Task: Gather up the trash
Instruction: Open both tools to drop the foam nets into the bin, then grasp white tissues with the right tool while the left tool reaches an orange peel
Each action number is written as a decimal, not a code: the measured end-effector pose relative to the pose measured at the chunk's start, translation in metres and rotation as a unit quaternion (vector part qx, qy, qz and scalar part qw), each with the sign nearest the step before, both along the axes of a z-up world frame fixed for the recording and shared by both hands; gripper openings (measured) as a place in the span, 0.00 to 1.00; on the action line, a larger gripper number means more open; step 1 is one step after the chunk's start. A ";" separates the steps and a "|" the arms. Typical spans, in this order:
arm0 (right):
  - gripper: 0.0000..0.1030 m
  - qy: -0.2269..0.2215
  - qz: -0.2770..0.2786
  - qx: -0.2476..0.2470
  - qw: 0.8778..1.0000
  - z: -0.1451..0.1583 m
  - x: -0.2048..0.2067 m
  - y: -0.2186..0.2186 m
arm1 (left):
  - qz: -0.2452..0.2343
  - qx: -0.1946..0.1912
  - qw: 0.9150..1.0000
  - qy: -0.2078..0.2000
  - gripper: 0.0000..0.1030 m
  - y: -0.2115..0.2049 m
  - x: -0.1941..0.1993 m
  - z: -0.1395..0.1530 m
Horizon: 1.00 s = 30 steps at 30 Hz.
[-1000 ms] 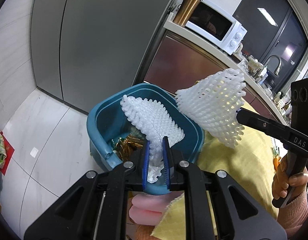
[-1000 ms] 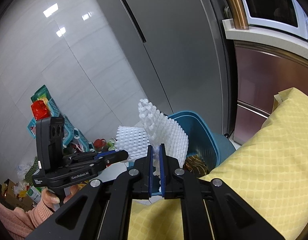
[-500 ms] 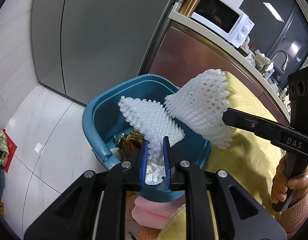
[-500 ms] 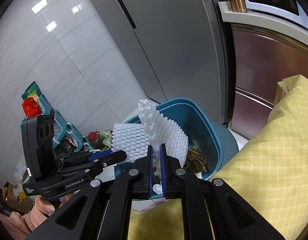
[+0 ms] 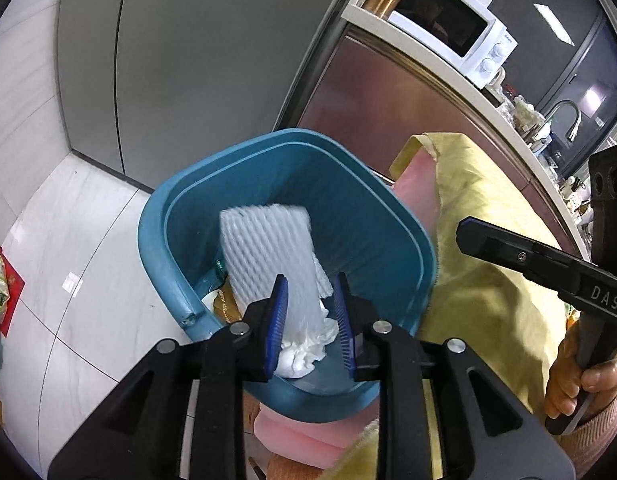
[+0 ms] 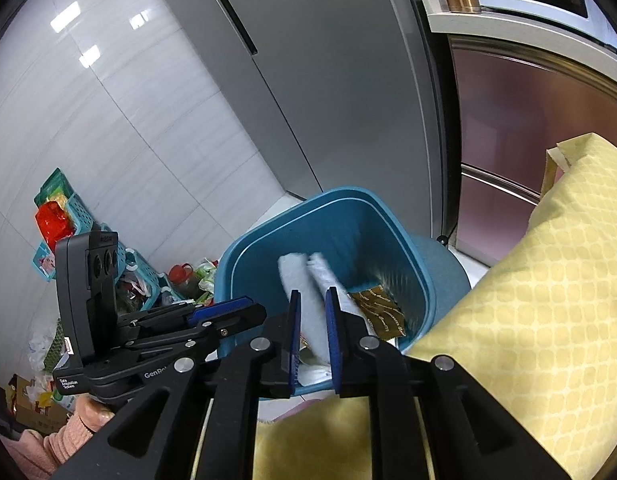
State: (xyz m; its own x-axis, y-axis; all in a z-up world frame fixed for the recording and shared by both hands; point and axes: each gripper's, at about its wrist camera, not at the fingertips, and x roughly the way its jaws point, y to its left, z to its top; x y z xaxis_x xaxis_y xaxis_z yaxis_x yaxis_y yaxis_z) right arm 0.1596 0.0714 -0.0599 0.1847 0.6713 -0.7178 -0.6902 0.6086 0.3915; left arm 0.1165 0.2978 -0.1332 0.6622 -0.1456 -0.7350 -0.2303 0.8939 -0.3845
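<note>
A: While both grippers hung over the blue bin [image 5: 360, 216], where was the trash?
B: Inside the bin. White foam net sleeve [image 5: 268, 252], motion-blurred, in the left wrist view. Long axis ran from the bin's far-left wall down toward its near rim, lower end between the left gripper [image 5: 310, 312] fingers.
A: Left jaws?
B: Spread, had just been opening. Sleeve between the blue pads [image 5: 278, 316], but pads not pressing it.
A: Right gripper [image 6: 311, 332]?
B: Jaws also parted, just been opening. In the right wrist view two blurred pale strips, the foam net pieces [image 6: 304, 292], ran lengthwise from the bin's middle toward its near rim, passing between the pads. Can't tell contact for certain; looked loose.
A: Anything else in the bin?
B: Crumpled white tissue [image 5: 304, 344] at the bin's near rim, under the sleeve's lower end. Brown-gold wrapper [image 6: 382, 314] on the bin floor by its right wall.
A: Around the bin?
B: Yellow quilted cloth [image 5: 488, 280] touching the bin's right side, pink foam [image 5: 296, 436] under the near rim. Grey fridge [image 5: 196, 60] behind the bin. A hand [image 5: 580, 380] in a pink sleeve held the right gripper's handle, right of the bin.
</note>
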 end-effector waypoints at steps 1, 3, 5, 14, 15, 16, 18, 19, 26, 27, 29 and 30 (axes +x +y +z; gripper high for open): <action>0.14 -0.001 -0.001 0.003 1.000 0.002 -0.001 -0.003 | -0.003 0.000 1.000 -0.005 0.24 -0.002 -0.001 0.002; 0.15 -0.006 -0.002 0.007 1.000 0.007 -0.004 -0.010 | -0.008 0.002 1.000 -0.018 0.28 -0.005 -0.005 0.010; 0.16 -0.015 -0.002 0.012 1.000 0.014 -0.009 -0.019 | -0.016 0.003 0.999 -0.030 0.28 -0.010 -0.008 0.019; 0.28 -0.059 -0.025 0.036 0.997 0.046 -0.035 -0.078 | -0.090 0.014 0.991 -0.103 0.45 -0.061 -0.023 0.066; 0.31 -0.065 -0.034 0.037 0.997 0.049 -0.038 -0.088 | -0.103 0.012 0.989 -0.110 0.48 -0.071 -0.023 0.071; 0.34 -0.068 -0.041 0.042 0.996 0.052 -0.040 -0.098 | -0.115 0.011 0.986 -0.116 0.48 -0.080 -0.024 0.074; 0.34 -0.077 -0.059 0.043 0.994 0.055 -0.043 -0.120 | -0.145 0.006 0.981 -0.128 0.50 -0.102 -0.024 0.082; 0.34 -0.081 -0.068 0.042 0.993 0.057 -0.044 -0.129 | -0.159 0.004 0.979 -0.131 0.50 -0.112 -0.023 0.084; 0.35 -0.093 -0.161 0.038 0.982 0.063 -0.051 -0.214 | -0.266 -0.001 0.955 -0.133 0.51 -0.200 -0.016 0.088; 0.35 -0.096 -0.179 0.034 0.979 0.062 -0.052 -0.228 | -0.281 -0.001 0.951 -0.131 0.51 -0.213 -0.014 0.087; 0.35 -0.097 -0.208 0.031 0.973 0.060 -0.054 -0.253 | -0.309 -0.001 0.943 -0.126 0.51 -0.239 -0.011 0.084; 0.35 -0.099 -0.223 0.028 0.969 0.060 -0.055 -0.265 | -0.319 0.002 0.940 -0.123 0.51 -0.250 -0.010 0.083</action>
State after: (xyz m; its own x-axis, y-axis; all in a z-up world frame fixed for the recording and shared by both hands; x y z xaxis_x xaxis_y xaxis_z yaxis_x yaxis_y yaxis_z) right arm 0.1050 -0.1933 -0.0001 0.5960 0.5300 -0.6032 -0.4274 0.8454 0.3204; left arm 0.1068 0.0482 -0.0505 0.5916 -0.5686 -0.5716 0.4484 0.8212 -0.3528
